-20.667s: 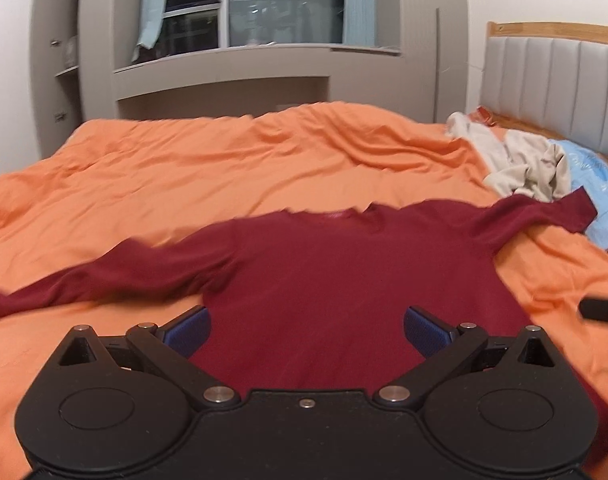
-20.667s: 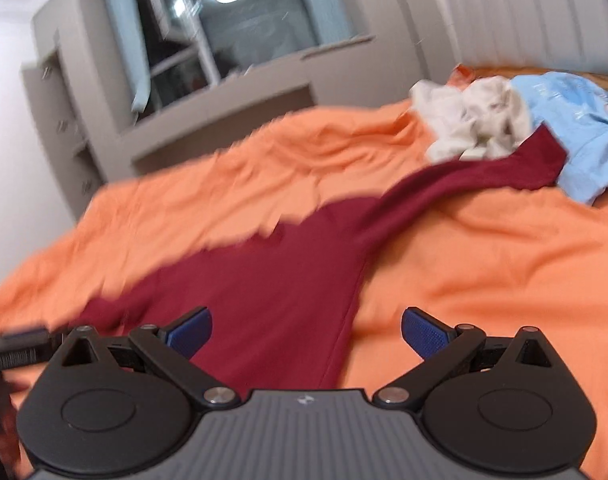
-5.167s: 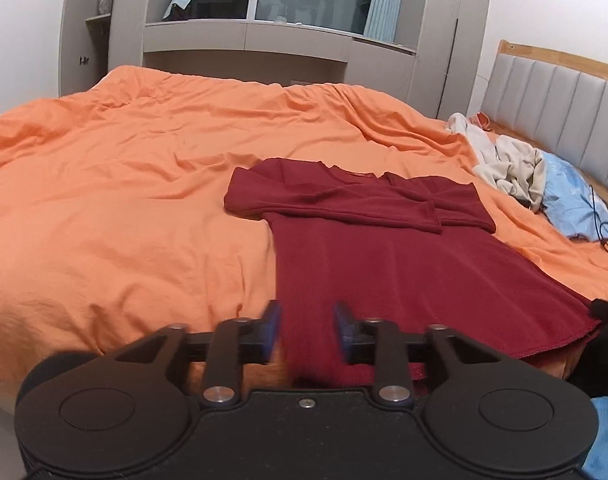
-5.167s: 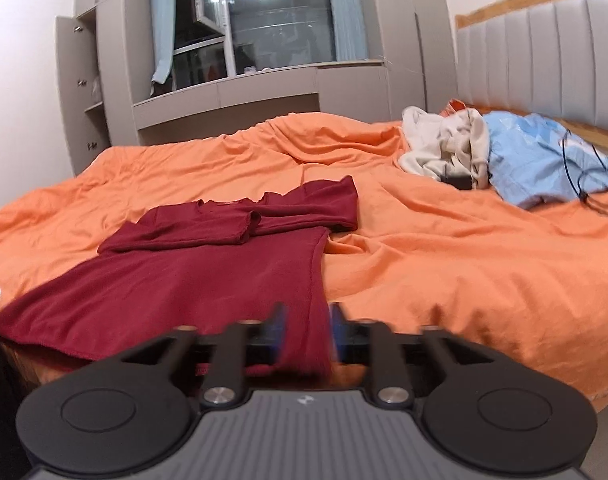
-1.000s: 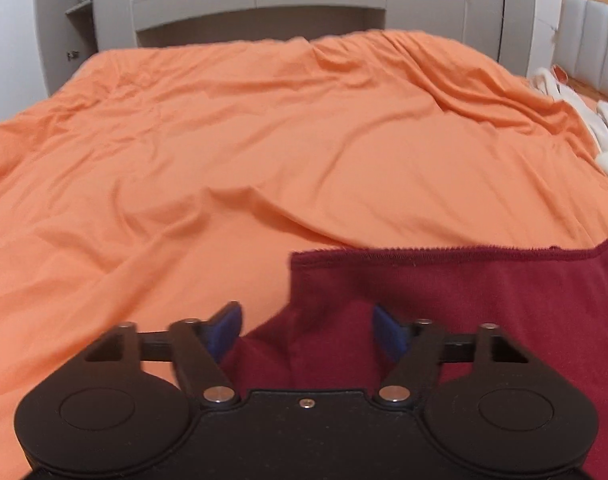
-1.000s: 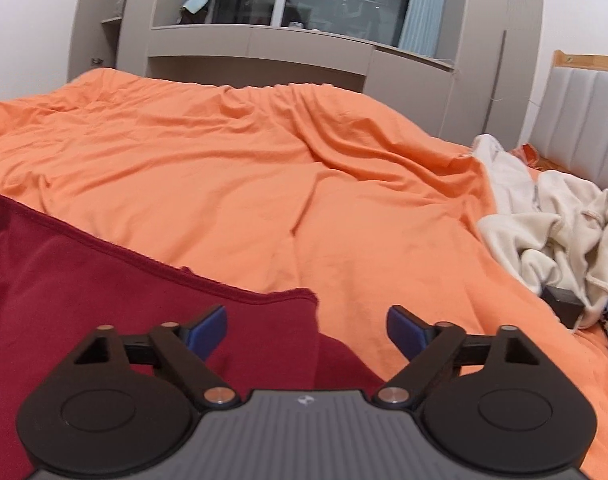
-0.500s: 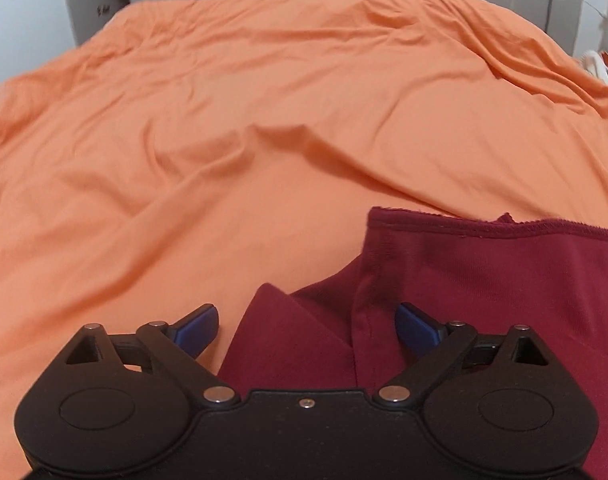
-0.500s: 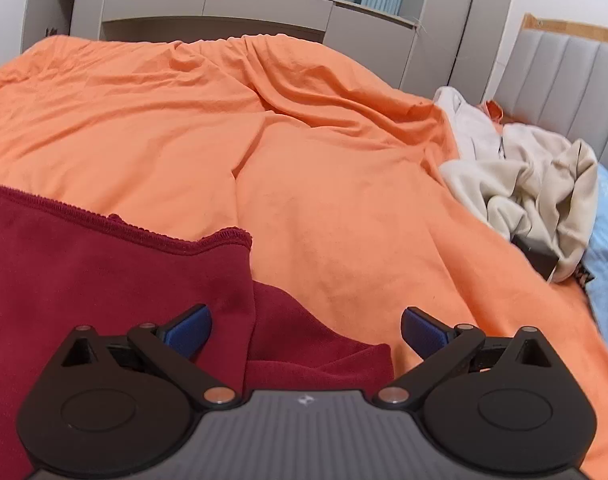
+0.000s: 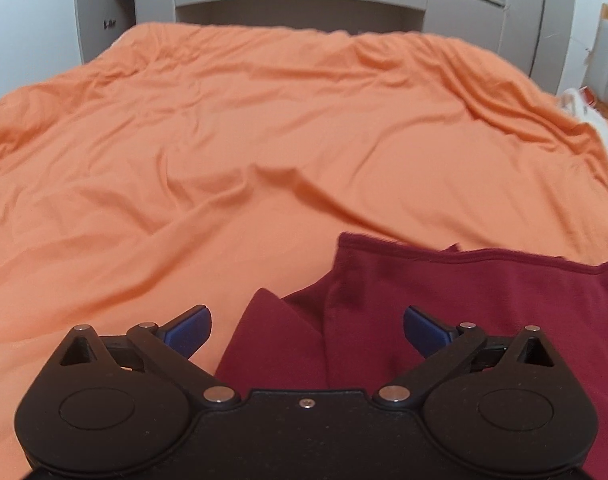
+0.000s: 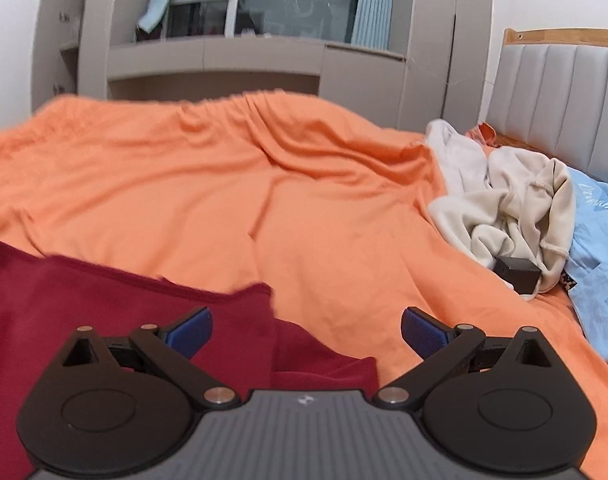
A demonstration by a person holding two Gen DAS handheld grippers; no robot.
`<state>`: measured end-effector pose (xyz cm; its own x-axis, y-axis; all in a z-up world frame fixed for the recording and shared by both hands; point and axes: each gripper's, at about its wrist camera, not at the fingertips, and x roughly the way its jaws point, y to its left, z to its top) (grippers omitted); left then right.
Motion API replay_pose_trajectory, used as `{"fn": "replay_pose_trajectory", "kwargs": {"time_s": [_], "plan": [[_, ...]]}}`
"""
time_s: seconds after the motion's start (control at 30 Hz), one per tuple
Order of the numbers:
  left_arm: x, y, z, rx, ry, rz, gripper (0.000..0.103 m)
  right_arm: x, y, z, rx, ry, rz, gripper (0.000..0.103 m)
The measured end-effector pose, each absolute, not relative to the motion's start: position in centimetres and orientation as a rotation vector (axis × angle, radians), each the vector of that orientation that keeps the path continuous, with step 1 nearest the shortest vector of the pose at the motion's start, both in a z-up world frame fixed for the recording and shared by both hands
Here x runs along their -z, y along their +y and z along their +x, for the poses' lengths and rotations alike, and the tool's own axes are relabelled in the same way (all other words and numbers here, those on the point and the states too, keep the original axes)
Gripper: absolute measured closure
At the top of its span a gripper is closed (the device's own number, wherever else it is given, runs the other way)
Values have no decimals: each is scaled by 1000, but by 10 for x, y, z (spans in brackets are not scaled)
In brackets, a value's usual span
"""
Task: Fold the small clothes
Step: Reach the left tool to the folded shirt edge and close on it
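A dark red long-sleeved shirt (image 9: 463,312) lies folded on the orange bed cover (image 9: 264,140), its hem edge doubled over the layers beneath. In the left wrist view its left corner lies under and between the blue pads; my left gripper (image 9: 305,326) hovers just above it, jaws still opening, pads off the cloth. In the right wrist view the shirt (image 10: 104,304) fills the lower left and its right corner lies below my right gripper (image 10: 307,326), which stands wide open and holds nothing.
A heap of beige clothes (image 10: 515,216) and a light blue garment (image 10: 599,240) lie at the right by the padded headboard (image 10: 563,92), with a small black box (image 10: 517,274) beside them. Grey cabinets (image 10: 224,60) stand beyond the bed.
Both grippers' jaws have spread wider and drawn back and up from the shirt's folded edge. The shirt stays flat on the cover, released.
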<state>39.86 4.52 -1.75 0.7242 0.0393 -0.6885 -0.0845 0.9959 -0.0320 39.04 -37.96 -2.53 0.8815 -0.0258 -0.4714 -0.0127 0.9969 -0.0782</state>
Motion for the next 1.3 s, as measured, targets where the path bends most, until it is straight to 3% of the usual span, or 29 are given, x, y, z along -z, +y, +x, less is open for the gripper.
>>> {"fn": "replay_pose_trajectory", "kwargs": {"time_s": [0.27, 0.57, 0.9, 1.3], "plan": [[-6, 44, 345, -5, 690, -93, 1, 10, -341, 345, -137, 449, -12, 0], [4, 61, 283, 46, 647, -170, 1, 27, -288, 319, -251, 467, -53, 0], [24, 69, 272, 179, 744, -327, 1, 55, -265, 318, -271, 564, -128, 0], [40, 63, 277, 242, 861, -422, 1, 62, -281, 329, -308, 641, -11, 0]]}}
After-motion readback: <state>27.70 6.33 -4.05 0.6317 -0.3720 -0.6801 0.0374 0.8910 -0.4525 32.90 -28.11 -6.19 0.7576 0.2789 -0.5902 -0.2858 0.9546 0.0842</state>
